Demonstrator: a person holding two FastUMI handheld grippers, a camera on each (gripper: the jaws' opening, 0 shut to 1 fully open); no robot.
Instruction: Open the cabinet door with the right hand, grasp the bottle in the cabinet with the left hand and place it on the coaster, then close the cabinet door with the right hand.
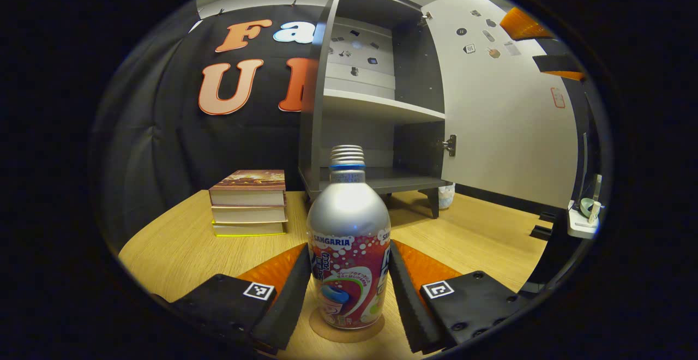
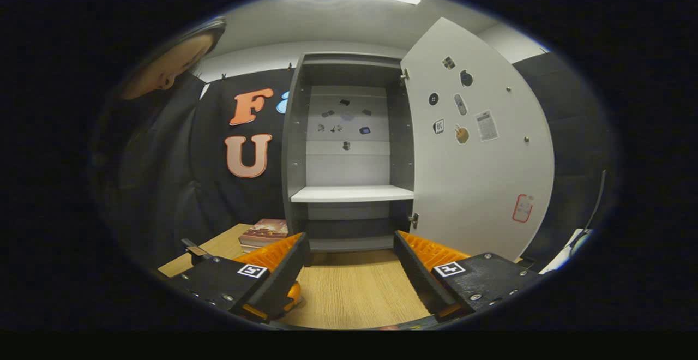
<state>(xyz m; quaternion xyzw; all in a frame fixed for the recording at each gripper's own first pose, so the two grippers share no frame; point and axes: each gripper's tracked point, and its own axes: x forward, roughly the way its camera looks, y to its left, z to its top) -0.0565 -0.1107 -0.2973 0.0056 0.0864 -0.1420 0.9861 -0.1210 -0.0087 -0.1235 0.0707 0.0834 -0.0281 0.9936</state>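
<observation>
The aluminium drink bottle [image 1: 348,240] stands upright on the round coaster [image 1: 347,329] on the tabletop [image 1: 180,251], between the fingers of the left claw [image 1: 349,289], which looks parted just wider than the body, so no firm grip shows. It is rigid but probably thin-walled, smooth and slick, and easily tipped, so the broad labelled belly is the place to hold, not the narrow threaded neck. The right claw [image 2: 349,273] gapes wide and empty before the open cabinet door [image 2: 474,158].
</observation>
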